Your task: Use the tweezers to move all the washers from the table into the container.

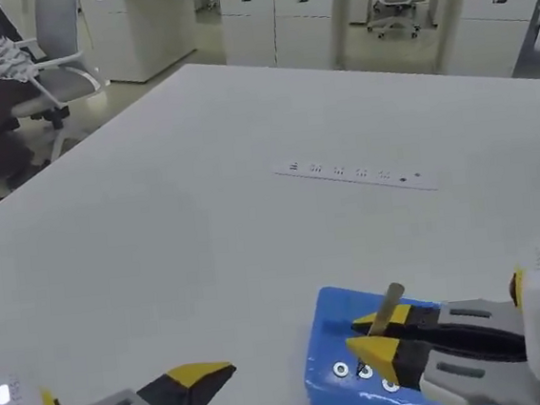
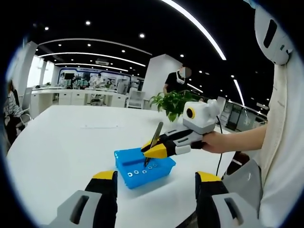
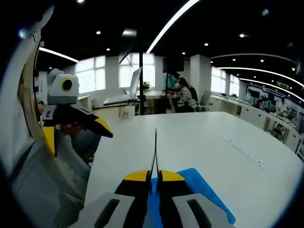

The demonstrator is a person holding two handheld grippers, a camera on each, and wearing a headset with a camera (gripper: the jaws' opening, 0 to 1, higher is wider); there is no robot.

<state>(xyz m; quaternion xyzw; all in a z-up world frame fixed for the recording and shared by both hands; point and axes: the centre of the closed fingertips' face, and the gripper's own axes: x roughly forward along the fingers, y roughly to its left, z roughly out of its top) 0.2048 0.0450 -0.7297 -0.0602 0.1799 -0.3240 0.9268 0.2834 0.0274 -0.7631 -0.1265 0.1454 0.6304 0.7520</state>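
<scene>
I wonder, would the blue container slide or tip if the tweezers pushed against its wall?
Probably it would slide rather than tip: the container looks low and wide, flat on the smooth table. It seems light plastic, holding just a few small washers, so a nudge from the tweezers might shift it.

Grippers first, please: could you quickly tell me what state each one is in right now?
Left gripper: open, holding nothing.
Right gripper: shut on the tweezers, above the blue container.
</scene>
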